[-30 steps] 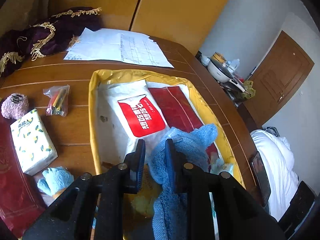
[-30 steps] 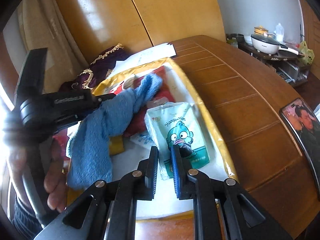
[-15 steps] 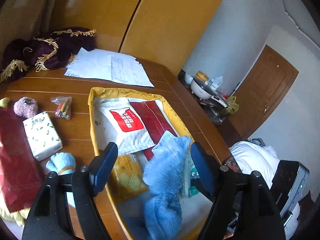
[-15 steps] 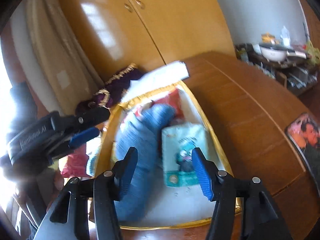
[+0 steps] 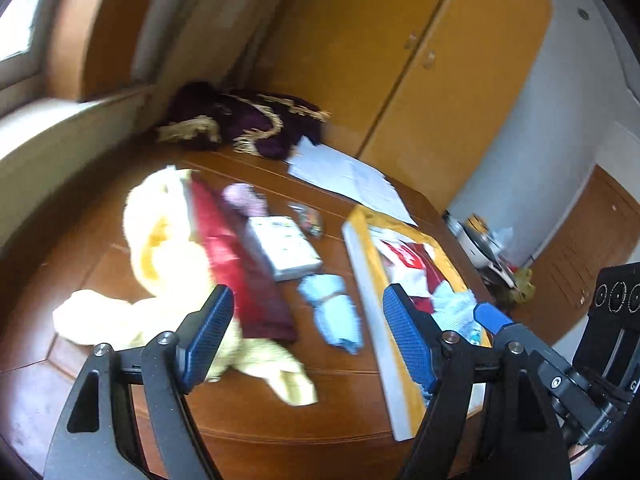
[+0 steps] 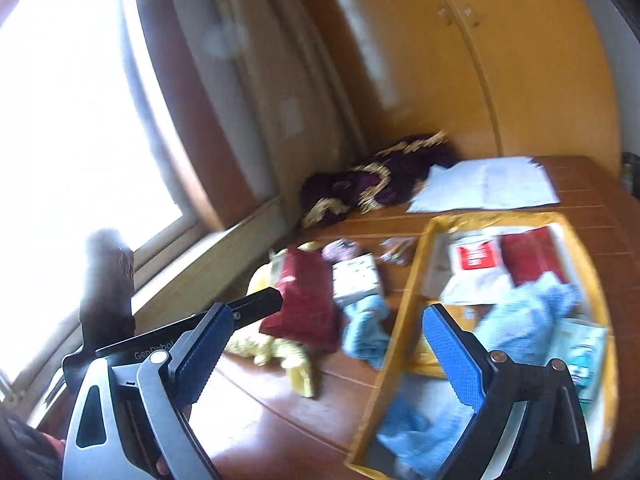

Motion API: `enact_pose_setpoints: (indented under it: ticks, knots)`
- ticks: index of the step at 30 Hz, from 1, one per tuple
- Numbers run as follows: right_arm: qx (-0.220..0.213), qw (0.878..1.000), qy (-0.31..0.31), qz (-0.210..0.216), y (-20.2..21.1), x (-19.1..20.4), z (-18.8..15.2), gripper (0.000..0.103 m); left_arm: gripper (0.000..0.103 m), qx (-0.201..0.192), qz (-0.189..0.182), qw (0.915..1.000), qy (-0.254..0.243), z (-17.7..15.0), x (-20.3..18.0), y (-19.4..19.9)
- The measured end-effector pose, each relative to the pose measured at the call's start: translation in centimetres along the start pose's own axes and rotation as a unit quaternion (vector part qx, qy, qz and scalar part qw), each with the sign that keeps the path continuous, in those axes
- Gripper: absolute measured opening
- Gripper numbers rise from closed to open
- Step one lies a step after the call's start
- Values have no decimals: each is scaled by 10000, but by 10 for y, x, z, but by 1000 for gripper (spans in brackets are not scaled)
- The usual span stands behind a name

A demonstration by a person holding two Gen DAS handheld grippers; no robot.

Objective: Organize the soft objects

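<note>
Grippers: left gripper (image 5: pixel 306 338) & right gripper (image 6: pixel 328 354) both wide apart, nothing held. Blue towel (image 6: pixel 520 320) lies in yellow box (image 6: pixel 404 300); small blue cloth (image 5: pixel 334 318) on table (image 5: pixel 248 408) beside it. Risk: frames blurred, so pick-up approach may miss cloth.

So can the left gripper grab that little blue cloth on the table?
Probably yes. The left gripper is open and empty, and the little blue cloth lies bare on the table beside the yellow box, nothing covering it.

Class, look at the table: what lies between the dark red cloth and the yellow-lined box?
In the left wrist view, a small light blue cloth lies on the table between the dark red cloth and the yellow-lined box; the right wrist view agrees.
</note>
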State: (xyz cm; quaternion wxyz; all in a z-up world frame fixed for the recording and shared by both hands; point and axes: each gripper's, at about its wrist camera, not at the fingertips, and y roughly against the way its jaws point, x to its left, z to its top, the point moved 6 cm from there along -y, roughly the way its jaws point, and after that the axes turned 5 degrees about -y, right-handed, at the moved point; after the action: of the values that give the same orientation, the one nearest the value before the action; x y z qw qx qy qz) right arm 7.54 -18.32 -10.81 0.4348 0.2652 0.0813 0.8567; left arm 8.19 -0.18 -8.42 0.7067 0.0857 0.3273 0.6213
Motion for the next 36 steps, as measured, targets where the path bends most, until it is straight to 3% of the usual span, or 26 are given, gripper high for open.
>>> enact_pose_setpoints:
  ticks: [3,8,12,16,22,36]
  knots:
    - [170,9997,10,172,-17,14,-1,97,77,-92,194,9996,193,2,18,6]
    - [249,9993,152,-230,-37,26,-9,97,77,-245,522,9982,183,1,30,9]
    - [263,9993,114,-228,-38,28,-19,97,77,-409,682,9968,-28,-2,32,15]
    - [297,9992,154,-211,-39,29,-21,97,77,-410,533,9977,89,-3,38,21]
    - [317,9994,14,-139,-38,27,-23,97,77,-65,295,9994,154,-5,37,14]
    - [252,9994,-140,-187,-30,21,-20,97,77,-93,385,9992,15,-6,31,14]
